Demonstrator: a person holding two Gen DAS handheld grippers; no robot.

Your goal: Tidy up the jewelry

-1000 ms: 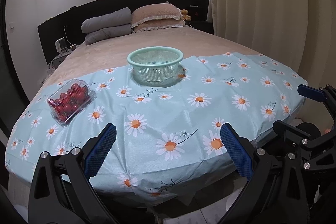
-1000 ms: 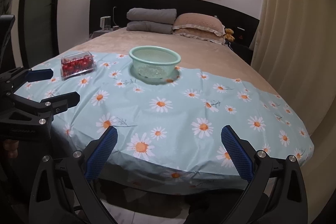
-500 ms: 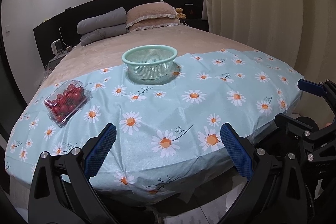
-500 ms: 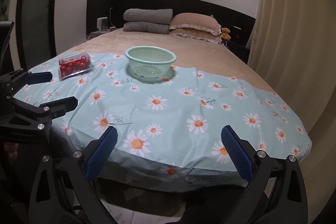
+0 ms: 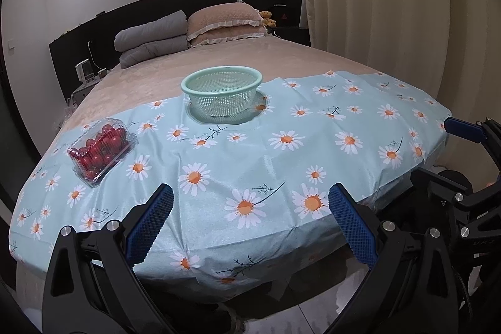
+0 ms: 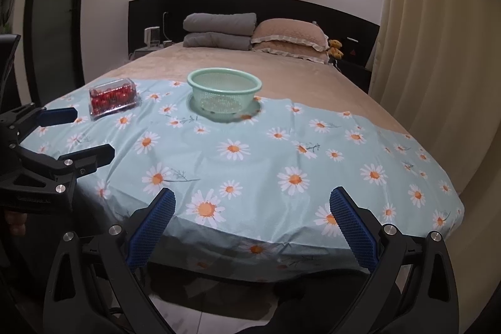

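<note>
Basket (image 5: 223, 89) sits untouched; left tool (image 5: 250, 208) and right tool (image 6: 252, 210) gape wide, empty.

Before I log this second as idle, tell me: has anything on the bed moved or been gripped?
Nothing was gripped or released. Both views drift only slightly. The left gripper and right gripper stay open and empty at the foot of the bed. The green mesh basket and the clear box of cherry tomatoes sit unmoved on the daisy cloth.
</note>
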